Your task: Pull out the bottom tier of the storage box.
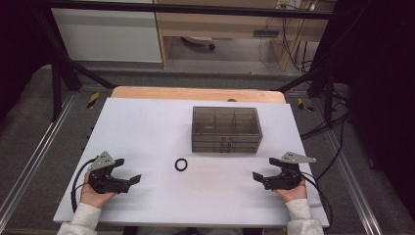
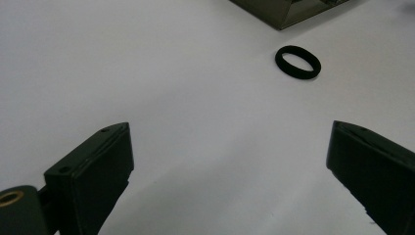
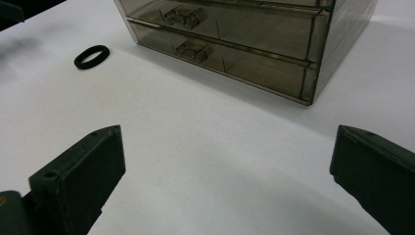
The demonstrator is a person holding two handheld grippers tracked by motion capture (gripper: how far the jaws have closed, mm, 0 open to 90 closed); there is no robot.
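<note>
Black ring (image 1: pixel 181 164) lies flat on the white table (image 1: pixel 147 127), just in front of the smoky drawer box (image 1: pixel 225 129) — from above, between my left gripper (image 1: pixel 128 175) and right gripper (image 1: pixel 260 175). In both gripper views, my jaws are spread wide, empty.

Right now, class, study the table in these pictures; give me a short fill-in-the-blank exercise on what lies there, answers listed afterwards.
1. The black ring lies flat on the white ____, in front of the drawer box.
2. The left gripper has its jaws ____, nothing between them.
3. The drawer box is made of smoky see-through ____.
4. The drawers of the box are all ____.

Missing words: table; open; plastic; shut
</note>
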